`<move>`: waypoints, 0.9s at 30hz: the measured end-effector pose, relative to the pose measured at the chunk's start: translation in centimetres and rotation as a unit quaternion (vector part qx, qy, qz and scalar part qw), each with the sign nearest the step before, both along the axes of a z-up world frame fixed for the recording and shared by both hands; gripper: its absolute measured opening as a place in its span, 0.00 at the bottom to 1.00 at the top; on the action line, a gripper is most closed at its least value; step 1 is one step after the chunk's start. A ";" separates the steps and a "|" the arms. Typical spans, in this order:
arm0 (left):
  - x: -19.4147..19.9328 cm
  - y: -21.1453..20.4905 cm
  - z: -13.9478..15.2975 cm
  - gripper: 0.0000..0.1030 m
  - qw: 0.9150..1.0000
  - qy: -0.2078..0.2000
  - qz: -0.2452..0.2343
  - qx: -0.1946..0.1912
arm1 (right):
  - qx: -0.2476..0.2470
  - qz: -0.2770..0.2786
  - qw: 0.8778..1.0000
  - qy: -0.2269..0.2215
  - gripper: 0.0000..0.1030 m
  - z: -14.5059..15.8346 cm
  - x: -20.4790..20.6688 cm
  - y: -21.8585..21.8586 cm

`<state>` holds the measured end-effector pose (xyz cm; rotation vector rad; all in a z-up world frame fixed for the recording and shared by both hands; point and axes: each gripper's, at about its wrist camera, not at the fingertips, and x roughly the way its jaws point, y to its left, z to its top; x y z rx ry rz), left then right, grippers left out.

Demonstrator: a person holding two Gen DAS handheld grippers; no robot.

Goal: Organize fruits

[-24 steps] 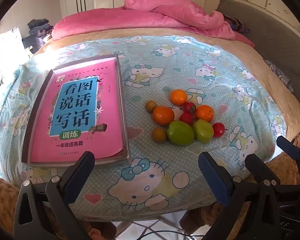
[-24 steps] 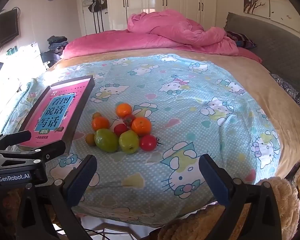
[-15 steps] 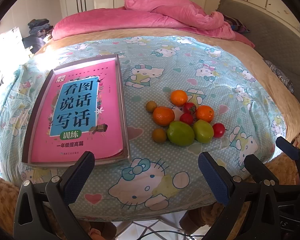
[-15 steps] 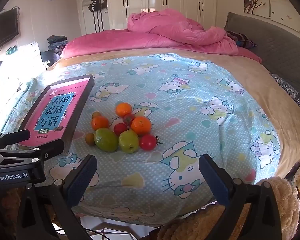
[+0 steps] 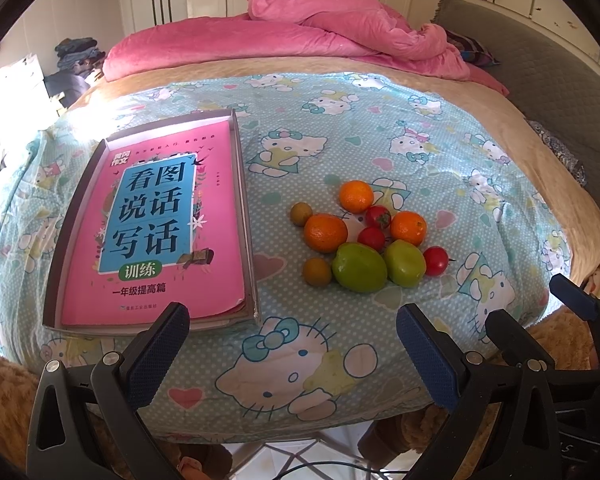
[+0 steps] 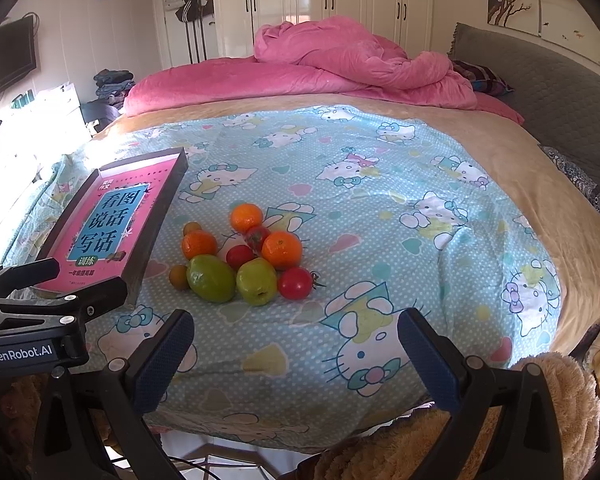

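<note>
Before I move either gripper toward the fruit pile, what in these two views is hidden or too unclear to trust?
- Shallow dark tray, left wrist view: its near edge is behind the left gripper finger.
- Same tray, right wrist view: its near corner is hidden by the left gripper's black body.
- Upper small red tomato, right wrist view: partly covered by neighbouring fruit.
- Two small brown round fruits: too small to identify.

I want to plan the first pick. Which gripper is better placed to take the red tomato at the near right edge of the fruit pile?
Probably the right gripper. In its view the red tomato lies almost straight ahead between its open jaws. For the left gripper the same tomato sits off to the right, beyond the green fruits.
</note>
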<state>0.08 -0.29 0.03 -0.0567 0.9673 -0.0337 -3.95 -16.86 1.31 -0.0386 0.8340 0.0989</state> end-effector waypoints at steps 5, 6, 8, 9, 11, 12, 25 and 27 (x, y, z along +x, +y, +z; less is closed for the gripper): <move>0.0 0.0 0.1 1.00 1.000 0.001 0.000 -0.002 | 0.001 -0.001 1.000 0.003 1.00 0.0 0.1 0.0; 0.0 0.0 0.1 1.00 1.000 0.001 0.000 -0.003 | 0.001 -0.001 1.000 0.003 1.00 -0.2 0.0 0.0; 0.0 0.1 0.0 1.00 1.000 0.001 0.000 -0.003 | 0.002 -0.001 1.000 0.004 1.00 -0.5 0.0 -0.3; 0.0 0.1 0.0 1.00 1.000 0.001 0.000 -0.003 | 0.002 -0.001 1.000 0.006 1.00 -0.5 0.1 -0.4; 0.1 0.1 -0.1 1.00 1.000 0.003 0.001 -0.004 | 0.004 -0.003 1.000 0.011 1.00 -0.8 0.2 -0.5; 0.1 0.1 -0.1 1.00 1.000 0.005 0.001 -0.005 | 0.007 -0.005 1.000 0.028 1.00 -0.6 0.5 -0.2; 3.4 2.4 -1.1 1.00 0.999 0.035 -0.013 -0.033 | 0.010 0.002 0.999 0.051 1.00 -2.4 3.8 -0.5; 4.3 2.4 -0.9 1.00 0.999 0.032 -0.020 -0.036 | -0.004 0.019 0.998 0.052 0.99 -2.5 4.4 -0.2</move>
